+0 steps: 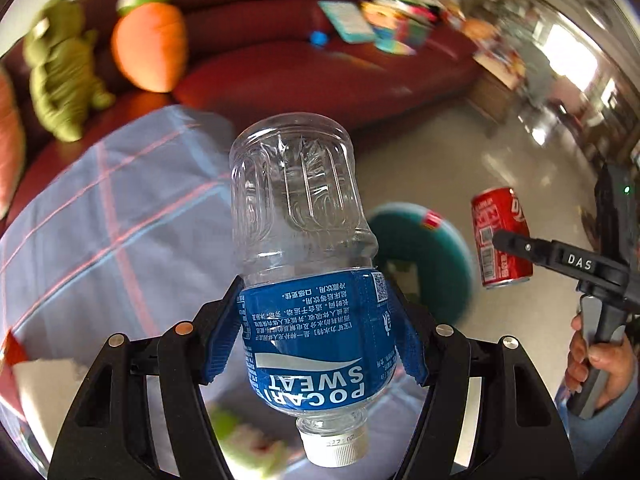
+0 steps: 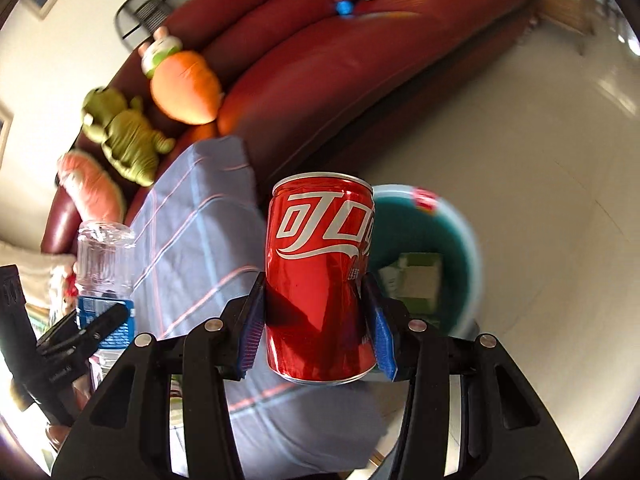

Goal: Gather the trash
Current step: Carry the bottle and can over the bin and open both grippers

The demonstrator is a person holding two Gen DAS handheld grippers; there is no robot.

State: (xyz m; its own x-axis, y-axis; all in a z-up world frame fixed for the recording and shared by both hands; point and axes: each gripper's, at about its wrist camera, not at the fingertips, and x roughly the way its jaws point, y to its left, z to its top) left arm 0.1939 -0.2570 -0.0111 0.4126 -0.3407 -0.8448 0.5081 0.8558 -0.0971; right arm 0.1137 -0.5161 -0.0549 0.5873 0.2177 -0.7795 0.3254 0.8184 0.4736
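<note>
A clear plastic bottle (image 1: 296, 200) with a blue label and a white cap is clamped by my left gripper (image 1: 316, 316), cap end toward the camera, blue pads pressing on the label. My right gripper (image 2: 316, 316) is shut on an upright red cola can (image 2: 316, 248). Both hang above a blue checked cloth (image 2: 200, 240), near a teal trash bin (image 2: 472, 248) on the floor. The left wrist view shows the can (image 1: 500, 236) at the right in the other gripper. The right wrist view shows the bottle (image 2: 104, 256) at the left.
A dark red sofa (image 1: 320, 76) holds a green plush toy (image 1: 60, 72), an orange carrot plush (image 1: 148, 48) and a pile of colourful books (image 1: 384, 20). A pale green box (image 2: 416, 280) lies in the bin. The pale tiled floor (image 2: 540, 140) spreads out to the right.
</note>
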